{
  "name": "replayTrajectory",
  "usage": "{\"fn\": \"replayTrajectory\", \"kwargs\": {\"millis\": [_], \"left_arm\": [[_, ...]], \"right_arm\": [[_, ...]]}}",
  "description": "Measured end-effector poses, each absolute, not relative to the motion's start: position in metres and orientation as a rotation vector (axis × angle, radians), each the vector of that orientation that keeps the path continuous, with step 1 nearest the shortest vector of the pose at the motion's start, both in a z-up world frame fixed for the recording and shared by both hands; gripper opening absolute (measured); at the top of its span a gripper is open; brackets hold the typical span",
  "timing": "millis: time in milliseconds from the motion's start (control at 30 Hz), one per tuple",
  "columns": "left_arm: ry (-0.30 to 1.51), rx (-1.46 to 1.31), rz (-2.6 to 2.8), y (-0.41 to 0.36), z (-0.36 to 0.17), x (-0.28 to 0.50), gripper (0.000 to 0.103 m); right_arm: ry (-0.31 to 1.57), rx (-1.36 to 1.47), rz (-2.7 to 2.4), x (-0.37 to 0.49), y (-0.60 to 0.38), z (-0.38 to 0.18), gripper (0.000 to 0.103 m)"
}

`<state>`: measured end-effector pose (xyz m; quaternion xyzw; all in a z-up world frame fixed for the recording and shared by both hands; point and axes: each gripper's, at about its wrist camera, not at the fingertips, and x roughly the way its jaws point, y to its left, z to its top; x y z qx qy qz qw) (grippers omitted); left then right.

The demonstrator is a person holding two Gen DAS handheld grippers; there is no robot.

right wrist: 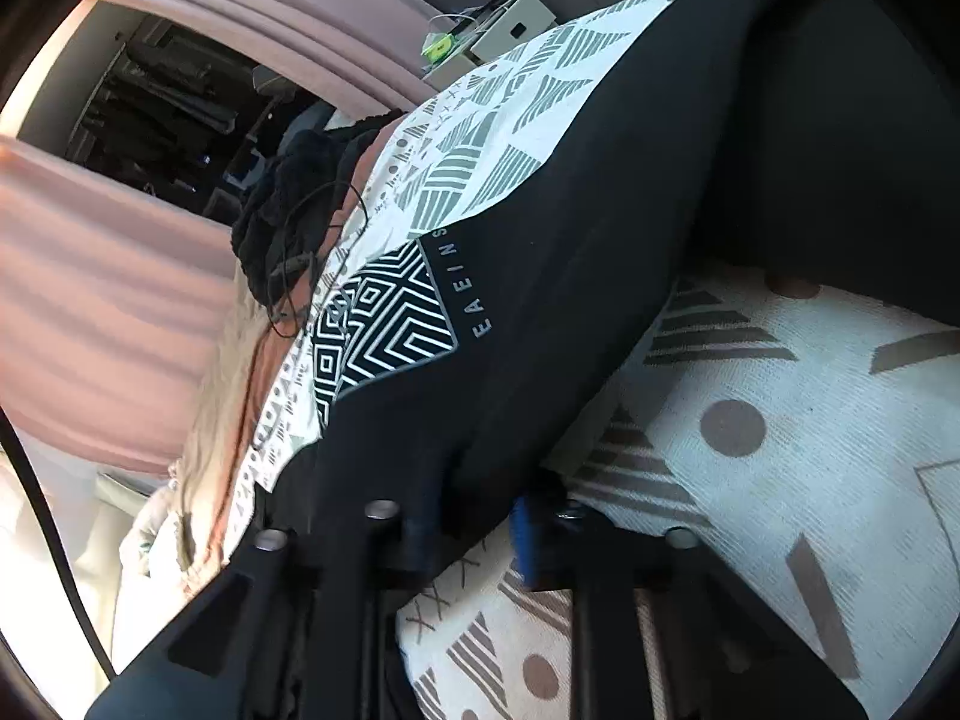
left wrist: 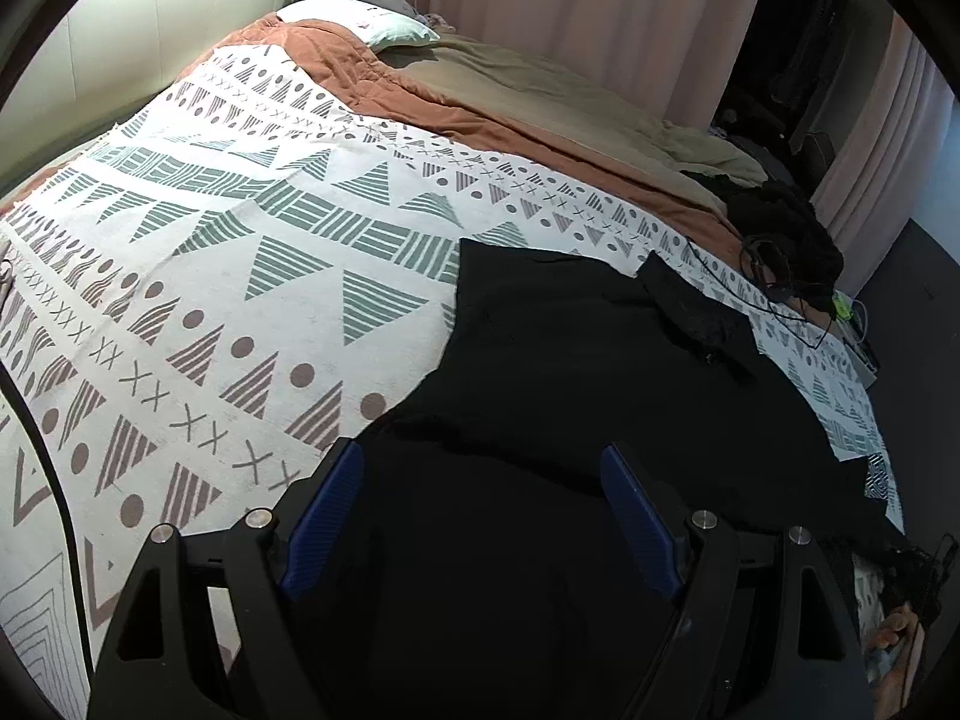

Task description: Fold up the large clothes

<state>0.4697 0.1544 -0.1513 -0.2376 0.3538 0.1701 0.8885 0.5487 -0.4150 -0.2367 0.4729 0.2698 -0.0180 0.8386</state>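
Spread over the bed is a white cloth cover with grey and brown triangles, dots and crosses (left wrist: 198, 276). It fills most of both views.

Closest in the left wrist view, the left gripper (left wrist: 483, 516) hangs over a big black garment (left wrist: 570, 360) that lies on the cover. Its two blue fingers (left wrist: 327, 516) stand wide apart, with black cloth under them. They pinch nothing.

Closest in the right wrist view, the right gripper (right wrist: 480, 525) has its blue fingers (right wrist: 527, 540) squeezed nearly together on a fold of the same black garment (right wrist: 600, 240). The cloth runs up and away from the fingers in a long tight band. It has a white diamond print (right wrist: 384, 324) with grey letters beside it.

Farther off, a dark fuzzy heap with thin black cords (left wrist: 786, 240) sits near the edge of the bed. Behind the cover lie a rust-orange blanket (left wrist: 372, 78) and a tan blanket (left wrist: 540, 96). At the head of the bed rests a pale pillow (left wrist: 372, 21). Pink curtains (left wrist: 570, 6) hang at the back.
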Motion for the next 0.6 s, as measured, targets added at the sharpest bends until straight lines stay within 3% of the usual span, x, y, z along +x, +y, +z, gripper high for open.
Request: {"fn": "replayTrajectory", "kwargs": {"millis": [233, 600], "left_arm": [[0.771, -0.565, 0.361, 0.177, -0.154, 0.462, 0.083], [0.681, -0.583, 0.38, 0.195, -0.106, 0.412, 0.083]], "right_arm": [[0.505, 0.905, -0.008, 0.547, -0.39, -0.205, 0.005], [0.445, 0.728, 0.164, 0.535, -0.327, -0.151, 0.005]]}}
